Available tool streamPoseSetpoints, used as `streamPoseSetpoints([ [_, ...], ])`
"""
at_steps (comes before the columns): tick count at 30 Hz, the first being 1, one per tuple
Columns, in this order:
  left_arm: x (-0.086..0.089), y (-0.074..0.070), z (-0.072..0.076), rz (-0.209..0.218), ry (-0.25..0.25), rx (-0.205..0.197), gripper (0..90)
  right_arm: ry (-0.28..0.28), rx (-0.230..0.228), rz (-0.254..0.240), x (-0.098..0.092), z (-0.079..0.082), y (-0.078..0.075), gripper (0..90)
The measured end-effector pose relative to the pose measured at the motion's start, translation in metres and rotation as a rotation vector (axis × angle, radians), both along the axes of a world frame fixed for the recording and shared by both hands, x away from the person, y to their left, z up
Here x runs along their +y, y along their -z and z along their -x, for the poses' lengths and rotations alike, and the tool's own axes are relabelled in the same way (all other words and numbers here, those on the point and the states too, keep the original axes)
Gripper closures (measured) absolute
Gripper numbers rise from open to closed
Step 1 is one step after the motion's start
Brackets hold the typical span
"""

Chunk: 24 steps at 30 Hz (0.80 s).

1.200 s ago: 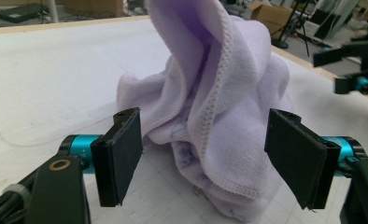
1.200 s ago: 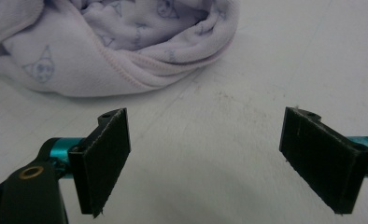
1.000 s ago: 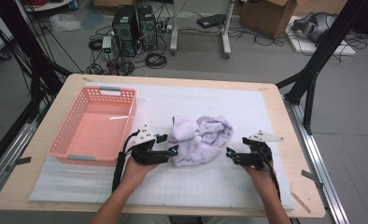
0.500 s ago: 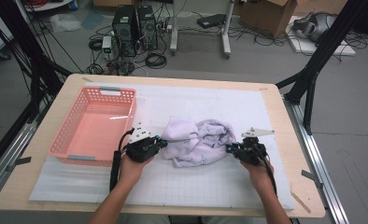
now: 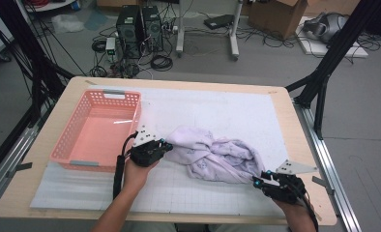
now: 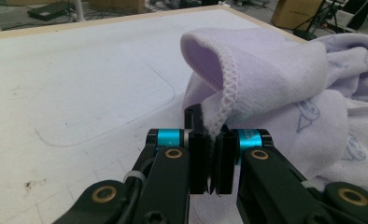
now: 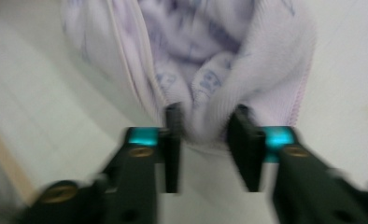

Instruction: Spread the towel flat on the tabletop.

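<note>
A pale lilac printed garment [image 5: 212, 154] lies twisted on the white mat, stretched between my two grippers. My left gripper [image 5: 167, 145] is at its left end. In the left gripper view that gripper [image 6: 211, 140] is shut on the stitched hem of the garment [image 6: 285, 84], which loops up above the jaws. My right gripper [image 5: 257, 181] is at the garment's lower right end, near the table's front edge. In the blurred right gripper view, a fold of the garment [image 7: 210, 56] bulges between the jaws of the right gripper [image 7: 203, 135]. Those jaws stand apart and have just been opening.
A pink plastic basket [image 5: 63, 152] stands on the left of the table, just left of my left hand. The white gridded mat [image 5: 217, 111] covers most of the wooden table [image 5: 304, 145]. Beyond the far edge are computer towers and cables on the floor.
The left gripper has shut on the hem. The right gripper moved right and toward the front edge, drawing the bunched garment out into a long twist. Its jaws closed, then parted again.
</note>
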<state>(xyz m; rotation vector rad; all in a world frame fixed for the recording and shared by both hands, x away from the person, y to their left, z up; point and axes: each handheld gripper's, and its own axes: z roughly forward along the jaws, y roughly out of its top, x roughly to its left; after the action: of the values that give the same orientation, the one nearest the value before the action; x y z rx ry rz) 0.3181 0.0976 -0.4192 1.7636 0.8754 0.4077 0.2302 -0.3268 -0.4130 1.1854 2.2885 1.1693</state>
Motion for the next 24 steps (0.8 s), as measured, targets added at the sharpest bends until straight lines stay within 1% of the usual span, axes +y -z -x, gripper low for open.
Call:
streamPoseSetpoints([
  [1, 0.000, 0.000, 0.000, 0.008, -0.003, -0.001, 87.0, 0.011, -0.028, -0.036, -0.001, -0.001, -0.005, 55.1],
  [2, 0.000, 0.000, -0.001, 0.010, -0.003, -0.002, 87.0, 0.023, -0.066, -0.062, -0.002, -0.005, -0.011, 50.8],
  [3, 0.000, 0.000, -0.001, 0.009, -0.002, 0.000, 87.0, 0.032, -0.103, -0.063, -0.001, -0.009, -0.018, 48.6],
  [4, 0.000, 0.000, -0.001, 0.007, 0.004, 0.002, 87.0, 0.031, -0.127, -0.058, 0.001, -0.016, -0.023, 48.1],
  [6, -0.001, 0.000, 0.000, 0.003, 0.010, 0.005, 87.0, 0.020, -0.147, -0.039, 0.009, -0.032, -0.031, 45.5],
  [7, -0.001, 0.000, 0.000, 0.002, 0.011, 0.006, 86.9, 0.002, -0.149, -0.022, 0.016, -0.045, -0.035, 44.6],
  [9, -0.001, 0.000, 0.001, 0.006, 0.012, 0.004, 86.9, -0.043, -0.152, 0.018, 0.032, -0.067, -0.039, 42.4],
  [12, 0.001, -0.001, 0.001, -0.001, 0.017, 0.005, 86.9, -0.128, -0.097, 0.058, 0.060, -0.099, -0.034, 39.0],
  [13, 0.001, -0.001, 0.001, -0.002, 0.019, 0.006, 86.9, -0.149, -0.064, 0.074, 0.069, -0.107, -0.031, 37.9],
  [14, 0.002, 0.000, 0.001, -0.002, 0.020, 0.006, 86.9, -0.163, -0.043, 0.089, 0.075, -0.113, -0.027, 37.9],
  [15, 0.002, 0.000, 0.001, -0.007, 0.022, 0.007, 86.9, -0.167, -0.017, 0.128, 0.082, -0.120, -0.022, 38.1],
  [16, 0.002, 0.000, 0.001, -0.007, 0.022, 0.007, 86.9, -0.176, 0.014, 0.187, 0.088, -0.127, -0.013, 39.5],
  [17, 0.002, 0.000, 0.001, -0.009, 0.024, 0.009, 86.9, -0.173, 0.033, 0.214, 0.089, -0.131, -0.008, 44.5],
  [18, 0.002, 0.000, 0.002, -0.009, 0.024, 0.009, 86.9, -0.164, 0.079, 0.242, 0.088, -0.135, -0.001, 57.4],
  [19, 0.003, 0.000, 0.002, -0.010, 0.024, 0.009, 86.9, -0.157, 0.102, 0.239, 0.086, -0.137, 0.001, 65.9],
  [20, 0.004, 0.000, 0.002, -0.011, 0.023, 0.009, 86.9, -0.145, 0.115, 0.208, 0.078, -0.137, 0.003, 73.6],
  [21, 0.004, 0.001, 0.002, -0.009, 0.019, 0.011, 87.0, -0.127, 0.118, 0.192, 0.072, -0.135, 0.002, 77.2],
  [24, 0.005, 0.001, 0.002, -0.018, 0.016, 0.011, 86.9, -0.078, 0.099, 0.213, 0.051, -0.124, 0.000, 80.4],
])
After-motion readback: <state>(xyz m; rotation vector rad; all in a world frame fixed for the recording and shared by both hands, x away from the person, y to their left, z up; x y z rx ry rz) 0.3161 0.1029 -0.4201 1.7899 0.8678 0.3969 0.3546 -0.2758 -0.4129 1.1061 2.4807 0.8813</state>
